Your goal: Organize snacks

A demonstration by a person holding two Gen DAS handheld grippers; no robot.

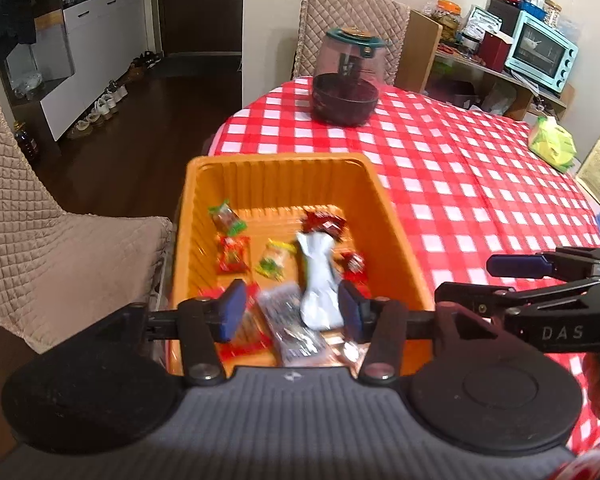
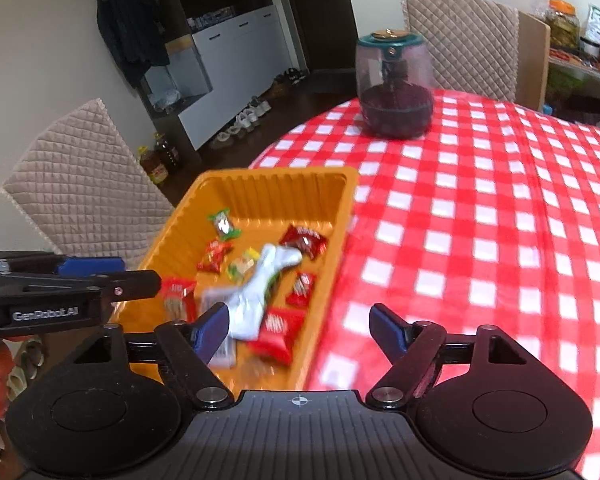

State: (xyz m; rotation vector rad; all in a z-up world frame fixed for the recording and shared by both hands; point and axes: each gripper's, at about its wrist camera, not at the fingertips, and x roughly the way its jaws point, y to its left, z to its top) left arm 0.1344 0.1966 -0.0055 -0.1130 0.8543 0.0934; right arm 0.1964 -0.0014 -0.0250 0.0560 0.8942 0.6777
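Observation:
An orange tray (image 1: 278,172) (image 2: 276,184) sits at the near left edge of the checked table and holds several small snack packets, red and green, plus a white packet (image 1: 318,276) (image 2: 260,292) and a blurred silver packet (image 1: 292,328). My left gripper (image 1: 292,310) is open above the tray's near end, its pads either side of the white packet without gripping it. My right gripper (image 2: 300,330) is open over the tray's right rim and the tablecloth, empty. Each gripper shows at the edge of the other's view.
A lidded jar (image 1: 346,80) (image 2: 394,84) stands farther back on the red-checked tablecloth (image 1: 460,184). A yellow-green bag (image 1: 552,142) lies at the table's right. Quilted chairs stand to the left (image 1: 40,216) and behind (image 1: 352,20). A shelf holds a blue oven (image 1: 540,52).

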